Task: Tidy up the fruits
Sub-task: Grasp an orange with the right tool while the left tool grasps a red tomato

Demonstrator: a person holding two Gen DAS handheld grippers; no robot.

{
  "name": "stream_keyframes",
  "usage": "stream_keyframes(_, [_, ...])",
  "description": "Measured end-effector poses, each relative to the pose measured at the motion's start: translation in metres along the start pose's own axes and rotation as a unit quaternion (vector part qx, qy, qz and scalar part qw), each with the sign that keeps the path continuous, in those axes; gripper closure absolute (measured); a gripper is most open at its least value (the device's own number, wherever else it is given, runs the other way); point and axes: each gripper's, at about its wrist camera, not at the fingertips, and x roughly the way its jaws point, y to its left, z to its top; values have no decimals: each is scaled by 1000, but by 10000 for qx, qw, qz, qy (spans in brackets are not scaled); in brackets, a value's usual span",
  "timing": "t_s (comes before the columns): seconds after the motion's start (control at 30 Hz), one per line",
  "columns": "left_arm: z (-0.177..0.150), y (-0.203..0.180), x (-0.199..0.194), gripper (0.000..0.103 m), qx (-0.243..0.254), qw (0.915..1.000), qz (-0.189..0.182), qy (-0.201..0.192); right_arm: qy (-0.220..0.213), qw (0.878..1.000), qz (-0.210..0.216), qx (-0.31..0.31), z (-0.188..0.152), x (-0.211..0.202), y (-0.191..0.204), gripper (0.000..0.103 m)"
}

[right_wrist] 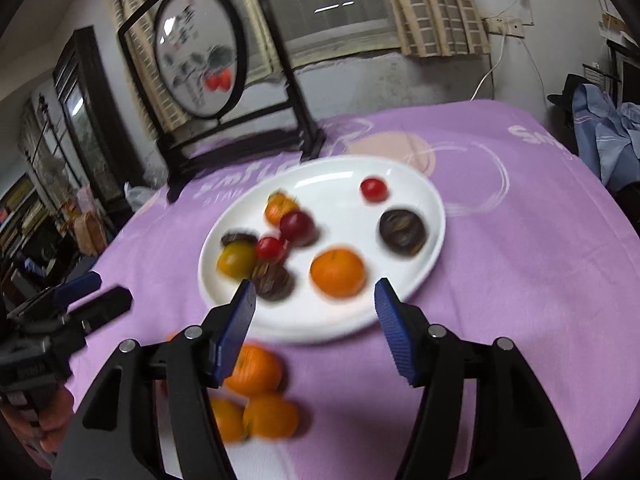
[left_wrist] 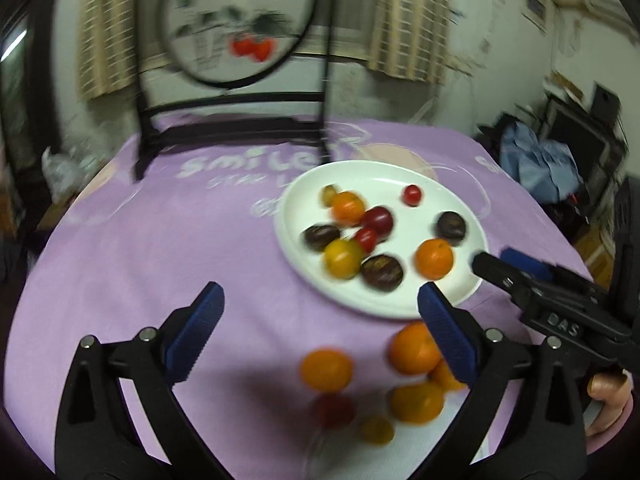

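Note:
A white plate (left_wrist: 384,300) on the purple cloth holds mixed fruit: oranges (left_wrist: 434,258), red tomatoes (left_wrist: 412,195), dark round fruits (left_wrist: 382,273) and a yellow one (left_wrist: 342,258). Nearer, loose oranges (left_wrist: 416,346) lie in a cluster on the cloth with a red and a yellow fruit, all blurred. My left gripper (left_wrist: 320,292) is open wide over the cloth, left of the plate's near rim, nothing between its fingers. My right gripper (right_wrist: 315,287) is open at the plate's (right_wrist: 332,184) near rim, just short of an orange (right_wrist: 338,272). The orange cluster (right_wrist: 254,368) lies below its left finger.
A black stand with a round painted panel (left_wrist: 240,20) occupies the table's far side. Blue clothing (left_wrist: 536,160) is piled beyond the table's right edge. A person's hand (left_wrist: 608,400) holds the right gripper (left_wrist: 496,260). Something white lies under the nearest fruit.

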Motion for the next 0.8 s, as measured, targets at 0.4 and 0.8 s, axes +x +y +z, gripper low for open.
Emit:
stream_keyframes(0.4, [-54,52,-16,3,-938,9945,367,297,456,9975,-97,-525,-52,-13,29,41])
stream_keyframes(0.8, [-54,46,-15,3,-803,9959,263,323,644,9967,-39,-489,-54,-9,27,52])
